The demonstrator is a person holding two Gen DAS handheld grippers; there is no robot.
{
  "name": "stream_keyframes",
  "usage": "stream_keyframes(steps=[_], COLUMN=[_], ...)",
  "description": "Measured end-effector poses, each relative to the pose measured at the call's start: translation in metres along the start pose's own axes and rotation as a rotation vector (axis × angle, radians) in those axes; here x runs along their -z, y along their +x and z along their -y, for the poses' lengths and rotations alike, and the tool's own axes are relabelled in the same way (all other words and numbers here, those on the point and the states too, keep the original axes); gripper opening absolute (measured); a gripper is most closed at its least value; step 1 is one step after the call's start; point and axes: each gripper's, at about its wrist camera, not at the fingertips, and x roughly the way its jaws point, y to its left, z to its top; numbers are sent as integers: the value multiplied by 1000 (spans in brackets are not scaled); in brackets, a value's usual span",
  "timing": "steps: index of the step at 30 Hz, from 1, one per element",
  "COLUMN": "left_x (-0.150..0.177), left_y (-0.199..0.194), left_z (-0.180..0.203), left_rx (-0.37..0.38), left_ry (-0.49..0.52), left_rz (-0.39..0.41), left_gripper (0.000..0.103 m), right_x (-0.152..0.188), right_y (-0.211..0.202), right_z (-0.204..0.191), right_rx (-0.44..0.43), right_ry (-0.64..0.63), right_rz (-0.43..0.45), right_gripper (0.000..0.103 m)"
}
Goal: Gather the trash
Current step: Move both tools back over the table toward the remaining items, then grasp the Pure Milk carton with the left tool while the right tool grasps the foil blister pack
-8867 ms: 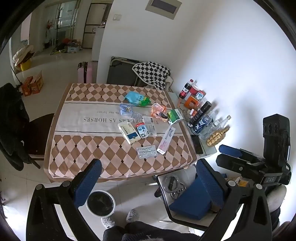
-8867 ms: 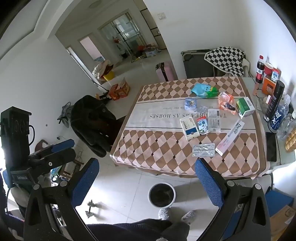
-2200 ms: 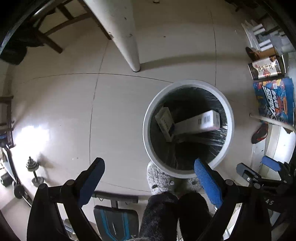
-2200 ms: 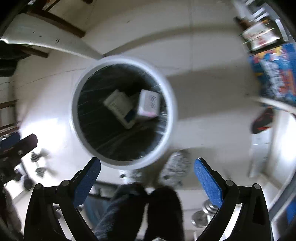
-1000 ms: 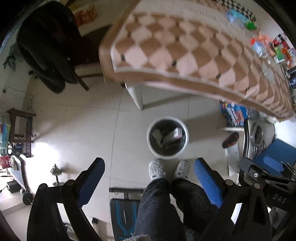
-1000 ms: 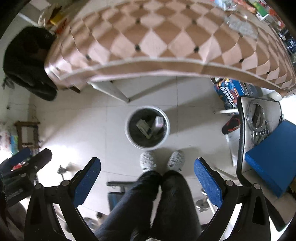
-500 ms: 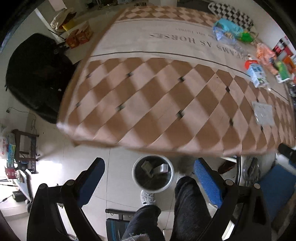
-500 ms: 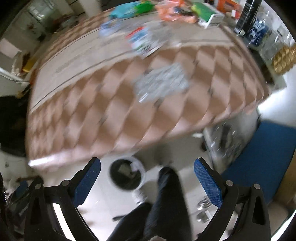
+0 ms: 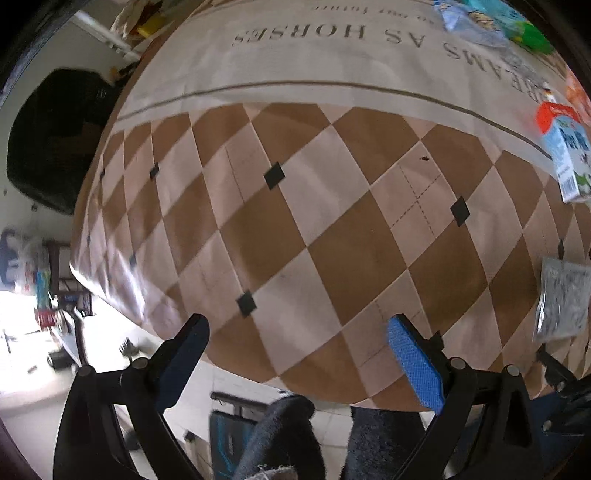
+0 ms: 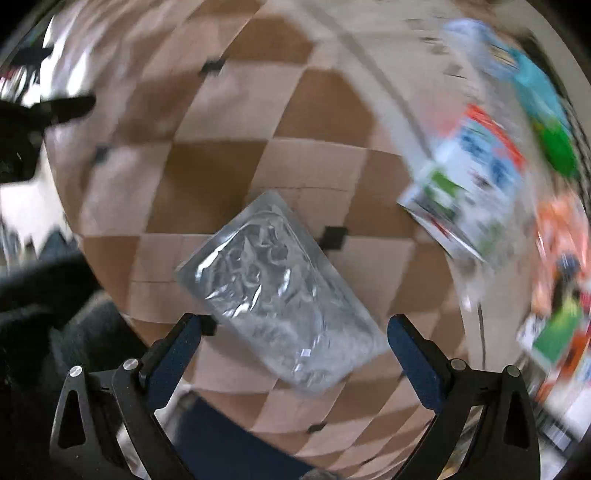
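Note:
A silver blister pack (image 10: pixel 280 291) lies on the brown diamond-pattern tablecloth (image 10: pixel 221 177) near the front edge. My right gripper (image 10: pixel 293 350) is open and empty, with the pack just ahead between its fingers. The pack also shows at the right edge of the left wrist view (image 9: pixel 561 299). My left gripper (image 9: pixel 299 354) is open and empty above the tablecloth's (image 9: pixel 314 206) front part. A blue-and-white carton with a red top (image 9: pixel 565 155) lies to the right; it is blurred in the right wrist view (image 10: pixel 469 184).
More wrappers lie further back: a light blue and green bag (image 9: pixel 491 22) and orange packaging (image 10: pixel 561 236), with a green box (image 10: pixel 554 336) at the right. A black coat on a chair (image 9: pixel 55 136) is left of the table. The person's legs (image 9: pixel 332 435) are below the table edge.
Both grippers have risen from the floor bin to the tabletop. The right gripper has closed in on the blister pack; the bin is out of view now.

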Motion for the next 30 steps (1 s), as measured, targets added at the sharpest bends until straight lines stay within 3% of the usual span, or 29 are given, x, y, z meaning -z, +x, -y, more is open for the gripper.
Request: stream_keyframes(steps=[3, 5, 8, 13, 17, 19, 21, 23, 28, 29, 30], left_x=[-1, -1, -3, -17, -40, -59, -74, -93, -119, -121, -123], left_y=[-1, -3, -8, -22, -39, -51, -58, -60, -48, -44, -44], left_z=[1, 7, 13, 43, 77, 100, 120, 144, 191, 199, 206], left_rx=[3, -4, 2, 17, 99, 182, 264, 338, 357, 342, 329], left_ry=[-20, -20, -12, 37, 67, 77, 78, 77, 117, 132, 141], left_rz=[-10, -4, -3, 24, 23, 14, -6, -38, -96, -102, -102], left_gripper=[99, 99, 99, 99, 99, 99, 99, 99, 97, 93, 72], right_x=[0, 7, 29, 111, 160, 169, 179, 183, 181, 182, 176], right_y=[3, -3, -5, 9, 16, 13, 8, 2, 10, 14, 14], right_z=[13, 23, 57, 120, 156, 167, 181, 192, 208, 216, 214], right_rx=[-92, -108, -159, -231, -280, -312, -330, -315, -329, -325, -312], right_ry=[66, 157, 422, 996, 1272, 1319, 1340, 1345, 1311, 1298, 1283], right_rz=[-16, 10, 16, 19, 43, 54, 95, 115, 117, 115, 115], right_gripper=[100, 89, 70, 70, 70, 75, 86, 87, 87, 87, 87])
